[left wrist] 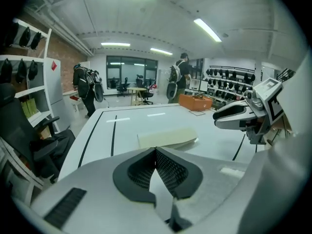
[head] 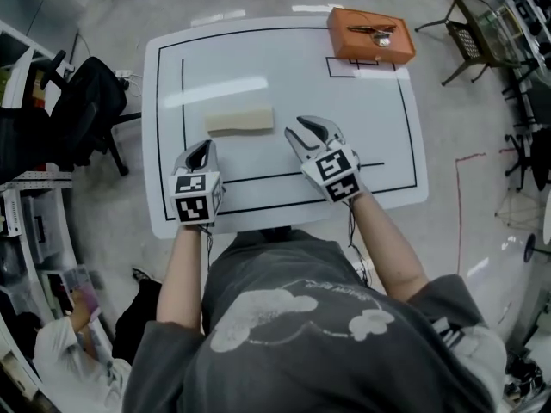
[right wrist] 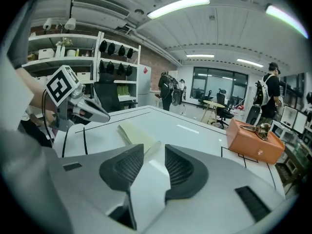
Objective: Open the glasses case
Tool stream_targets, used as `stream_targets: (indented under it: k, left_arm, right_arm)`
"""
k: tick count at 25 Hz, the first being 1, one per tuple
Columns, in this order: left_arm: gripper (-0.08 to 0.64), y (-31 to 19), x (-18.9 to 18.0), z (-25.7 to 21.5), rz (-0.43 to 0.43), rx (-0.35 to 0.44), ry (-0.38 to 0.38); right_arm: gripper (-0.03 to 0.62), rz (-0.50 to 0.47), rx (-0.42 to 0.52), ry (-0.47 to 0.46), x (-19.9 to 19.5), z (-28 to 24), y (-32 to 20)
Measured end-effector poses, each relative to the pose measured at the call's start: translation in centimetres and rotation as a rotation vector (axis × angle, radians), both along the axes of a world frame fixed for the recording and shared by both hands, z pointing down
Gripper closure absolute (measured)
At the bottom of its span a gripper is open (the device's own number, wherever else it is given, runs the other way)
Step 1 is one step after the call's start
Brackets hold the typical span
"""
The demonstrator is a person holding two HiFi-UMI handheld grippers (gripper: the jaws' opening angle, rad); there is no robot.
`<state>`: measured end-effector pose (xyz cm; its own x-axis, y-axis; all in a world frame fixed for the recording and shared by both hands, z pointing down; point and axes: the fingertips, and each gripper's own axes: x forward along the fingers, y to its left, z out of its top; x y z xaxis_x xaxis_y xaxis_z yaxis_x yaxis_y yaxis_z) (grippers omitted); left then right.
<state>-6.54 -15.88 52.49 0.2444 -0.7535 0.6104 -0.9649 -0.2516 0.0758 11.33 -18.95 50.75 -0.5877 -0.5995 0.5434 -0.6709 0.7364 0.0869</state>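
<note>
A cream glasses case lies closed on the white table, left of the middle. It also shows as a flat pale slab in the left gripper view and in the right gripper view. My left gripper hovers just in front of the case's left end, its jaws together with nothing in them. My right gripper sits to the right of the case with a small gap between its pads and nothing between them. Neither gripper touches the case.
An orange box with a pair of glasses on top stands at the table's far right corner. A black office chair is left of the table. Shelves and people stand in the background of both gripper views.
</note>
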Motion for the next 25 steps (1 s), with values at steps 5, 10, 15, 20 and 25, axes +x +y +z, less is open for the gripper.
stream_targets:
  k: [5, 10, 15, 20, 25]
  left_arm:
    - [0.558, -1.2, -0.3, 1.7, 0.046, -0.048, -0.013]
    - [0.558, -2.1, -0.7, 3.0, 0.073, -0.083, -0.013]
    - [0.558, -2.3, -0.9, 4.3, 0.087, -0.125, -0.001]
    - [0.558, -2.3, -0.8, 4.8, 0.080, -0.134, 0.025]
    - [0.558, -2.7, -0.6, 4.9, 0.078, -0.113, 0.029]
  right_arm:
    - [0.330, -0.060, -0.005, 0.089, -1.6, 1.3, -0.7]
    - [0.267, -0.084, -0.002, 0.173, -2.9, 2.5, -1.5]
    - [0.264, -0.112, -0.009, 0.223, -4.1, 3.7, -2.0]
    - [0.264, -0.149, 0.011, 0.278, -5.1, 4.2, -2.5]
    - [0.264, -0.177, 0.020, 0.321, -5.6, 5.1, -2.4]
